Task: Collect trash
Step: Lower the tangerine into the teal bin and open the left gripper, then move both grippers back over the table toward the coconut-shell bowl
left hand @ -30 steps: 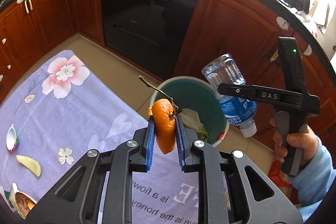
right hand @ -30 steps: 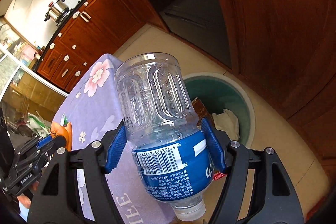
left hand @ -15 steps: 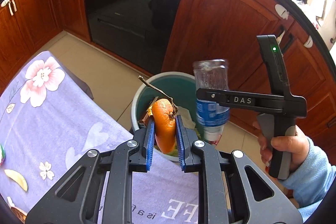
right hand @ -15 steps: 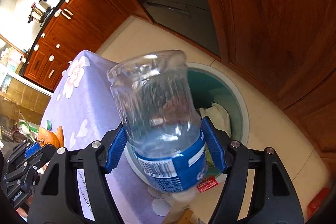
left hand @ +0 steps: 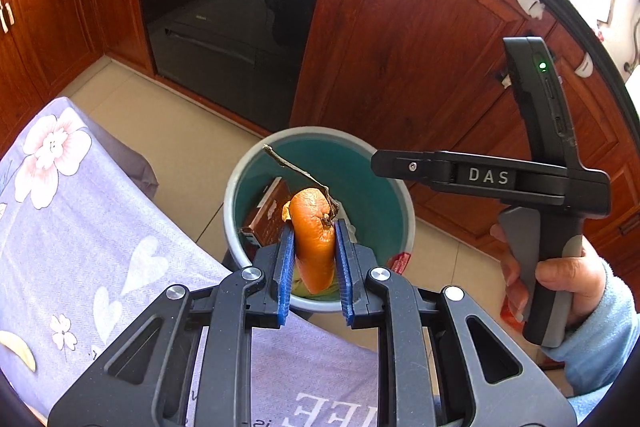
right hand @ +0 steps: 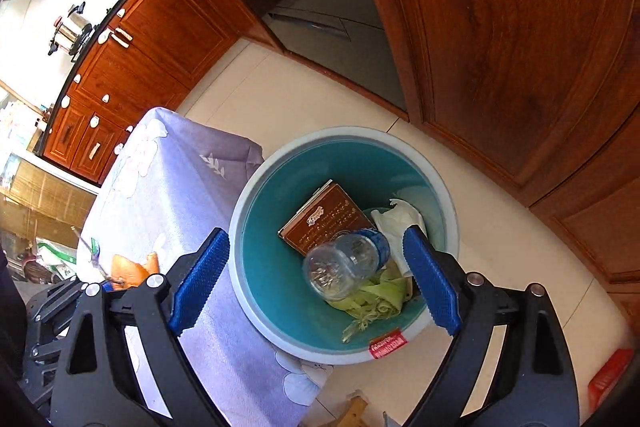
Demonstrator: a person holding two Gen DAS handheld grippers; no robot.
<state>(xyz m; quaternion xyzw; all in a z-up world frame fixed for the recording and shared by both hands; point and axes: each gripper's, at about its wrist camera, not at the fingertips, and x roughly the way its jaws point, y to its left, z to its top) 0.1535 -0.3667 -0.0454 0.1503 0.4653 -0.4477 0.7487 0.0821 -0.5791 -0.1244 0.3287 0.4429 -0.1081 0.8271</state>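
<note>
In the left wrist view, the left gripper (left hand: 314, 259) is clenched on an orange peel (left hand: 314, 239) that stands upright between the blue pads, its long axis running twelve to six and a dry twig (left hand: 298, 169) trailing off toward eleven o'clock. The bin (left hand: 402, 199) sits directly beyond the fingertips at twelve o'clock, its teal mouth behind and below the peel — so the peel already hangs over the opening, by my reading, and letting go is what remains. The right gripper (left hand: 378, 165) reaches in from three o'clock, held by a hand (left hand: 560, 279) in a blue sleeve, nothing visible at its tip. In the right wrist view, the right gripper (right hand: 316, 281) has just been opening and stands released, with nothing pressed between its pads; the plastic bottle (right hand: 344, 265) lies down inside the bin (right hand: 240, 211), base toward the camera, against a brown carton (right hand: 320, 219), beside white paper (right hand: 400, 223) and green scraps (right hand: 376, 297). The cloth-covered surface (right hand: 168, 187) lies at nine o'clock, the left gripper's peel (right hand: 132, 269) over it.
</note>
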